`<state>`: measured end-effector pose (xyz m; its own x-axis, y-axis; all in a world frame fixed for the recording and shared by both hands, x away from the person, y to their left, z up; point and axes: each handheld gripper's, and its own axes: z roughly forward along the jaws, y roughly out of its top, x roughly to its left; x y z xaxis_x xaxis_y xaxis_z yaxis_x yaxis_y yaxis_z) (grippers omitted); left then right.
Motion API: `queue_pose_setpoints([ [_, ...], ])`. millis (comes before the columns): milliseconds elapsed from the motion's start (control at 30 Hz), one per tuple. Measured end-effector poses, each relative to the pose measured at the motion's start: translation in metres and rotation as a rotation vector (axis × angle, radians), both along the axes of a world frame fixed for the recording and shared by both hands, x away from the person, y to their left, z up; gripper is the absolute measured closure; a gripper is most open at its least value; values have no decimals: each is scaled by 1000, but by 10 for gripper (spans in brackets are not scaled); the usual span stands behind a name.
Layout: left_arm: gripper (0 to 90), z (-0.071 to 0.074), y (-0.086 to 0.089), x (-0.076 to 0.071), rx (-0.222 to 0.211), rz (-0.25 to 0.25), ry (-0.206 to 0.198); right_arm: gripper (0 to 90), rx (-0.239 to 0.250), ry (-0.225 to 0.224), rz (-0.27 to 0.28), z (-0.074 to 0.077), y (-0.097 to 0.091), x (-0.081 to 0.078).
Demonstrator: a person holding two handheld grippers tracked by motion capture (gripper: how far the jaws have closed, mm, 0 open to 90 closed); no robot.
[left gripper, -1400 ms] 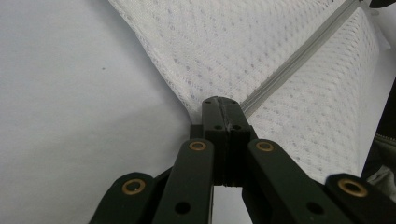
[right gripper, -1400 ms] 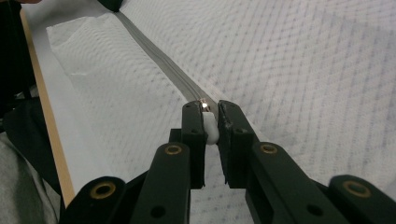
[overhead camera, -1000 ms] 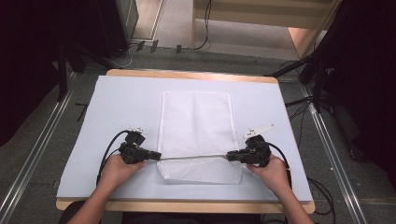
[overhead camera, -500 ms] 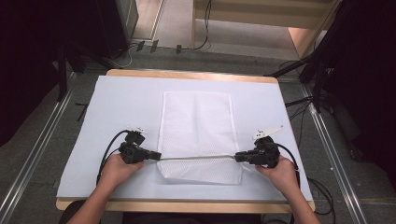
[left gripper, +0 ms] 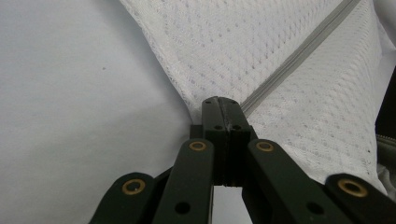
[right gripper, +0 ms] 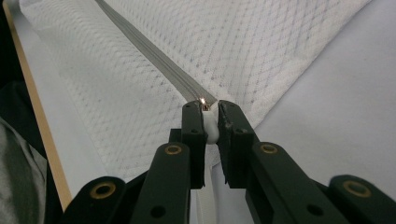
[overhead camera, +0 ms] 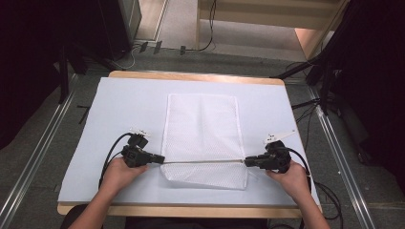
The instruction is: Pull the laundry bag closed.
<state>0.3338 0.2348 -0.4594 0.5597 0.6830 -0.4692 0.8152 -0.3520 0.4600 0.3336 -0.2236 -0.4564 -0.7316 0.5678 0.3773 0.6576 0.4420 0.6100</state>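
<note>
A white mesh bag (overhead camera: 203,124) lies flat in the middle of the pale mat, with a grey zipper (overhead camera: 205,162) running across its near part. My left gripper (overhead camera: 161,159) is shut on the bag's left edge at the zipper's end (left gripper: 223,105); mesh (left gripper: 224,46) and zipper (left gripper: 299,56) stretch away from it. My right gripper (overhead camera: 247,162) is at the bag's right edge, shut on the white zipper pull (right gripper: 210,126). The zipper (right gripper: 149,51) runs taut between the two grippers. Both hands rest low on the mat.
The pale blue mat (overhead camera: 119,109) covers a wooden table (overhead camera: 191,76). Metal rails (overhead camera: 43,138) run along the floor on both sides. Cables (overhead camera: 305,124) lie on the floor at the right, and dark curtains stand at both sides.
My right gripper has slid to the right along the zipper with the pull in it, so the taut zipper line is longer. The left gripper has stayed put.
</note>
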Motion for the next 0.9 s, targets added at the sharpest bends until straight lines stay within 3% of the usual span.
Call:
queue_pose_setpoints([
  [167,900,0,1,1,-3,-7,6,833,20,23,-9,0,0,2],
  [333,900,2,-2,-1,11,-30,-30,763,42,20,-3,-1,1,1],
  [367,857,3,-3,-1,-3,-38,-23,735,42,11,-2,-1,3,0],
  [400,820,4,-4,-2,9,-46,-32,709,39,5,-4,0,3,0],
  [567,772,7,-7,-3,19,-52,-45,635,43,-31,-9,3,5,-3],
  [733,694,12,-4,-4,18,-42,-71,575,66,-84,-42,7,-5,-5],
  [900,636,17,5,-3,13,-10,-91,541,56,-116,-104,8,-22,-6],
])
